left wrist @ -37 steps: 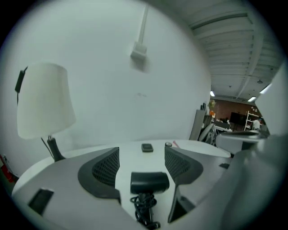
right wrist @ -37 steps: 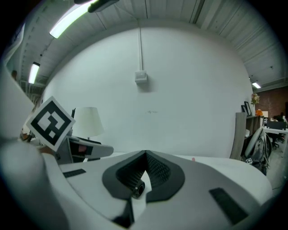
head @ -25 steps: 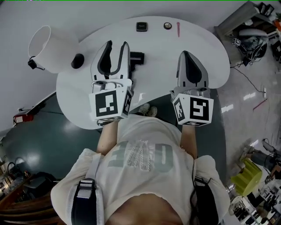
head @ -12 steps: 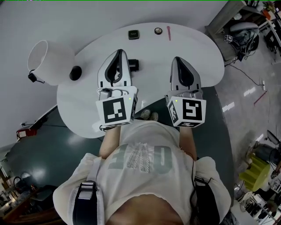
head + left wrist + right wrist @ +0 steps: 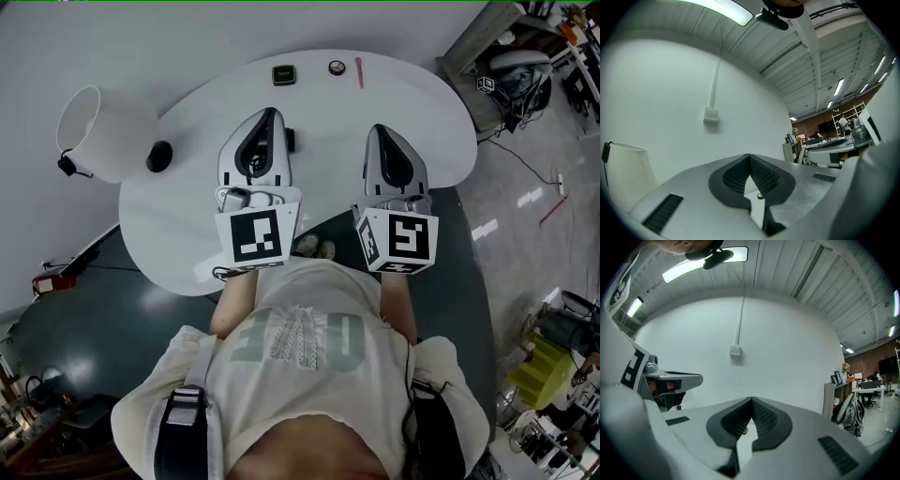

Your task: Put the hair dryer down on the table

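Job apparently done: the hair dryer [image 5: 292,139] lies on the white table [image 5: 187,234], peeking out at 3 o'clock of the left gripper [image 5: 270,112], whose jaws, like the right gripper's [image 5: 380,129], are pressed together, empty

A plain white wall [image 5: 787,362] carries a small box [image 5: 735,350] with a conduit [image 5: 739,319] up to the ribbed ceiling [image 5: 787,273], where a long lamp [image 5: 682,269] shines. The white table [image 5: 178,225] stands on dark green floor [image 5: 84,319]; grey tiles [image 5: 525,216] lie rightward
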{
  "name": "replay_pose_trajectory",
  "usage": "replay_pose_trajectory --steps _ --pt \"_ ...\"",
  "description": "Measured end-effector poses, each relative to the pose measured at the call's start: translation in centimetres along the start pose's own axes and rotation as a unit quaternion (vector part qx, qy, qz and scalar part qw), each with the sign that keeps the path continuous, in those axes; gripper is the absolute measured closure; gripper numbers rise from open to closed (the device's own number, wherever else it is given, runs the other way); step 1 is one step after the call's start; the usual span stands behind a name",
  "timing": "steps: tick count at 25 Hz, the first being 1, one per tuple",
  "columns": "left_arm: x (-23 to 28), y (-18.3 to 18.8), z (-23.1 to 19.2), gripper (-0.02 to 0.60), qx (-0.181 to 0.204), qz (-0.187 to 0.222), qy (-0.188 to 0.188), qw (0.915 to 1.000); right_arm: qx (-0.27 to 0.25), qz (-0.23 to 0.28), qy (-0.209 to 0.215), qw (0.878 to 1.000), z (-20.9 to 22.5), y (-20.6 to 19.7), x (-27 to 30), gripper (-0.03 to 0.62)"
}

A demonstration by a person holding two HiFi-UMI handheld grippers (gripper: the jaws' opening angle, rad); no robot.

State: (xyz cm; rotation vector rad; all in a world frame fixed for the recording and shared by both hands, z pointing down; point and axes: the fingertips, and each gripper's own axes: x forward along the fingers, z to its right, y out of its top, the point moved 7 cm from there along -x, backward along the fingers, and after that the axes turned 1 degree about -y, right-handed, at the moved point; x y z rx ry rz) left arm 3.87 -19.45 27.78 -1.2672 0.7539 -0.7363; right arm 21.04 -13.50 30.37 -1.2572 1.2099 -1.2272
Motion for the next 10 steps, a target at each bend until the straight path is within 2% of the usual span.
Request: replay_pose_trajectory --steps 10 --pt "0.04 0.09 0.58 0.575 0.005 0.004 0.002 1.0000 -0.001 0.000 0.001 1.000 0.31 -0.19 -0.11 0.597"
